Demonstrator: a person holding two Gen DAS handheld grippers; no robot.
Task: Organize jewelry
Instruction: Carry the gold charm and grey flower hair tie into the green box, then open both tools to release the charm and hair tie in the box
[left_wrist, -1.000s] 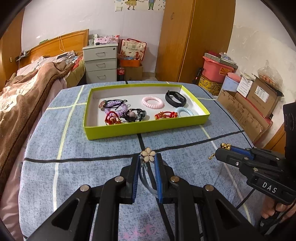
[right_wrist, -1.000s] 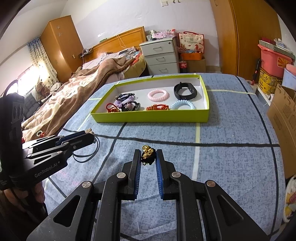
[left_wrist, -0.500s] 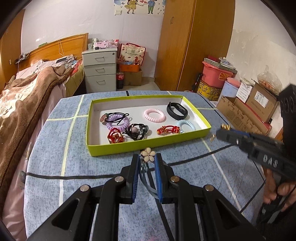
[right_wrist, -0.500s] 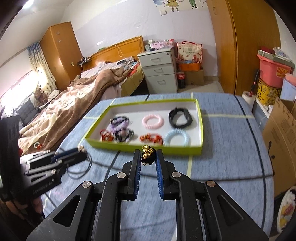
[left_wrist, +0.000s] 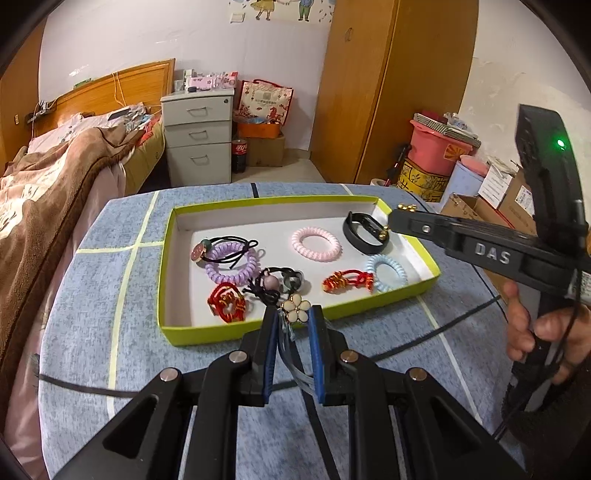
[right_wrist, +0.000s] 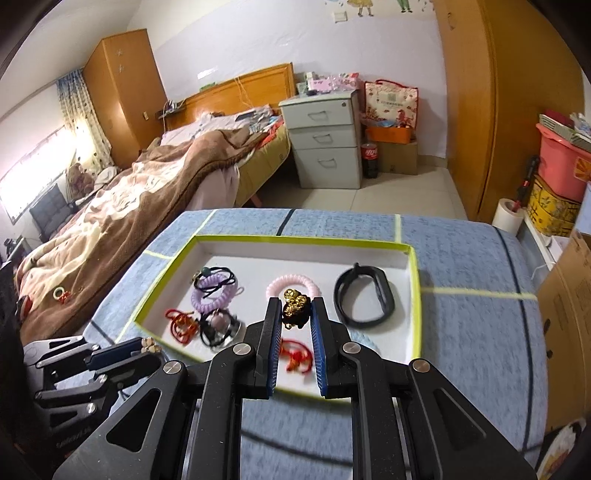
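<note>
Surface (left_wrist: 92, 280): mottled blue-grey cloth with a grid of pale yellow-green and black lines. Tray (left_wrist: 168, 258): lime-green walls, white floor. Inside it: lilac coil tie (left_wrist: 231, 264), pink coil tie (left_wrist: 315, 244), pale blue coil tie (left_wrist: 386, 272), black band (left_wrist: 364, 232), red-and-gold knot pieces (left_wrist: 226, 302), black tie with a mauve bead (left_wrist: 275, 282). Left claw (left_wrist: 291, 325): black frame, blue pads, cream five-petal flower charm (left_wrist: 295, 309) with gold edging. Right claw (right_wrist: 293, 317): same black and blue, gold-and-black charm (right_wrist: 294, 308). Blanket (right_wrist: 140, 192): brown with cream pattern.
</note>
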